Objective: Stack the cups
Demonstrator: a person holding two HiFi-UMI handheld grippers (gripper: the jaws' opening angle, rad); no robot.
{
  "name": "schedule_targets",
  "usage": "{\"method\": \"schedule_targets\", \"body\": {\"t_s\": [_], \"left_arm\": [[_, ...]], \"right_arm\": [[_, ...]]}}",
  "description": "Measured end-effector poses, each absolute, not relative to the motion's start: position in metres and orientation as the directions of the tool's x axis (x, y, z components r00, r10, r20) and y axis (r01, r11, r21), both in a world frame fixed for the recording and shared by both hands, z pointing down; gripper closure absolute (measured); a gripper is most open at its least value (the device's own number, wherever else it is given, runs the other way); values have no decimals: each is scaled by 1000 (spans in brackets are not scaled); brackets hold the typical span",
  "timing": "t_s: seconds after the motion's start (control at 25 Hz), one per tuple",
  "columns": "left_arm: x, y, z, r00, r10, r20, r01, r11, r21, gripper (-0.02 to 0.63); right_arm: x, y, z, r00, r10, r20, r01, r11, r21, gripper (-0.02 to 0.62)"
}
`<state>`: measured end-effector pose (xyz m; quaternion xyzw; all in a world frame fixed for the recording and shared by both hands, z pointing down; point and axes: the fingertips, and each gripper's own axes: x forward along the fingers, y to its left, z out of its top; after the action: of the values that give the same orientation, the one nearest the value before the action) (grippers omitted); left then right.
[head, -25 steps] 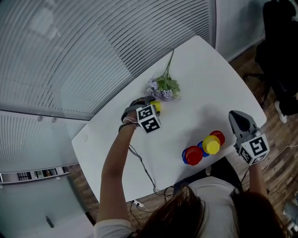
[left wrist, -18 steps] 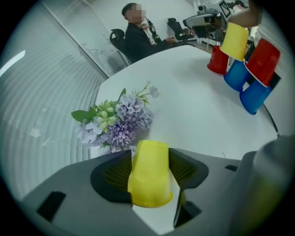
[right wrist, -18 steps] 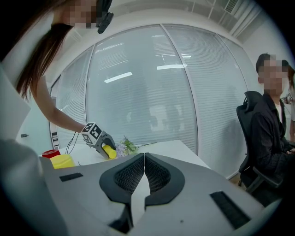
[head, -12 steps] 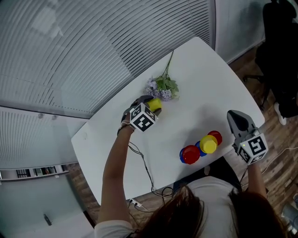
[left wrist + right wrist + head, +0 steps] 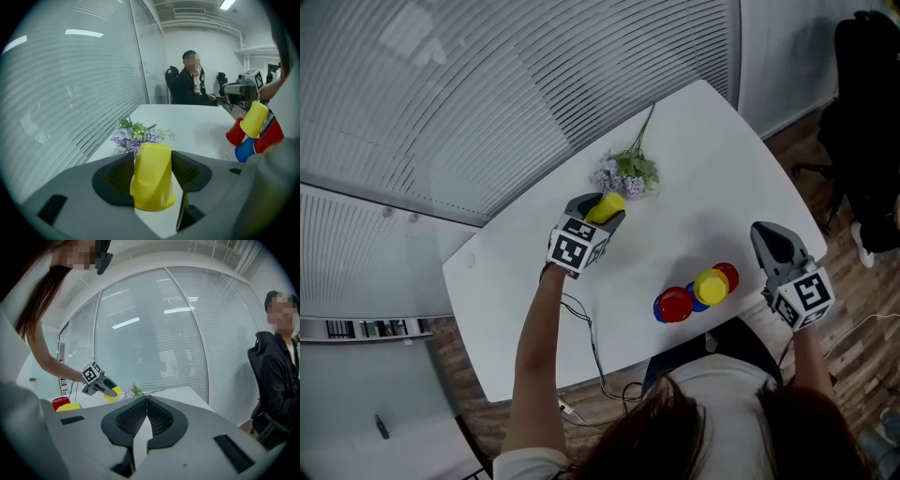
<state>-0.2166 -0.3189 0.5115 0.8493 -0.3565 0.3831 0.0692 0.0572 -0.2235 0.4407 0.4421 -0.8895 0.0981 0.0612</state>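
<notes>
Head view — tilted yellow cup half-hides blue cup.

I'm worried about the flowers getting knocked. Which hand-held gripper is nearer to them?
Left. The left hand-held gripper, gripping a yellow cup, sits just beside the flowers; the right hand-held gripper is across the table, beyond the other cups.

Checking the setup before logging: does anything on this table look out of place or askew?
A flower sprig lies flat on the white table, unrelated to stacking. In the cluster, the yellow cup seems to lean atop the blue cup.
</notes>
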Motion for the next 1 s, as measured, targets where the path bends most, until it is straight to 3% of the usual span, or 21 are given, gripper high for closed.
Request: {"method": "schedule_targets", "body": {"t_s": [0.48, 1.0], "left_arm": [[-212, -288, 457, 501, -720, 480, -831, -555, 35, 344], [-196, -235, 395, 456, -860, 228, -889, -426, 171, 345]], "right_arm": [[50, -215, 427, -682, -714, 155, -731, 673, -114, 565], [41, -206, 416, -771, -627, 108, -636, 763, -114, 566]]}}
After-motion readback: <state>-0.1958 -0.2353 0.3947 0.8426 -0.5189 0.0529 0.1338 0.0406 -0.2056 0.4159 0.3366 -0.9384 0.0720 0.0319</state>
